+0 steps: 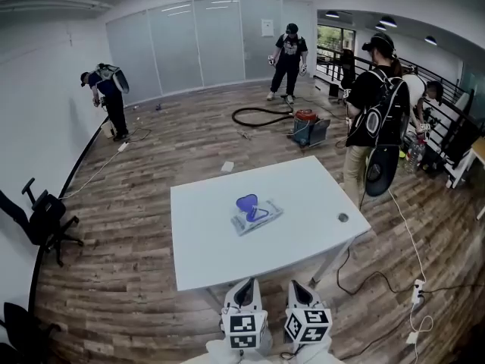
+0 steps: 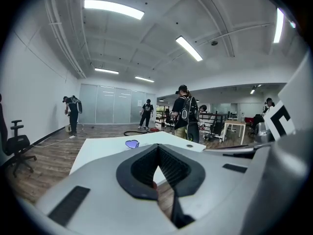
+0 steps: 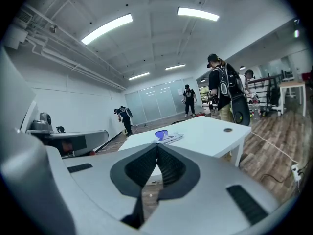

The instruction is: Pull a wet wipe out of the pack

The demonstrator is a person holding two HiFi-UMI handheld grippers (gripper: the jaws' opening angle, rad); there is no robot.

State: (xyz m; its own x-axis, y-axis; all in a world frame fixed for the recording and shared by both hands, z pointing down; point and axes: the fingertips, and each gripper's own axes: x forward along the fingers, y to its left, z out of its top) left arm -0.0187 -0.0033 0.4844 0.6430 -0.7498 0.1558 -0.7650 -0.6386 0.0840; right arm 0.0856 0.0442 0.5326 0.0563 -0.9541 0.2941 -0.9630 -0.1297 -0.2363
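While pack (image 1: 256, 214) tops table (image 1: 204, 256) — central, untouched

Left gripper (image 1: 245, 288) & right gripper (image 1: 298, 288) cut off at btm edge.

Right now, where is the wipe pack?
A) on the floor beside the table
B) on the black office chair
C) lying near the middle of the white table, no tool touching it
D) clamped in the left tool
C: the wipe pack lies near the middle of the white table, while the left tool and right tool sit short of its near edge, both shut and empty.
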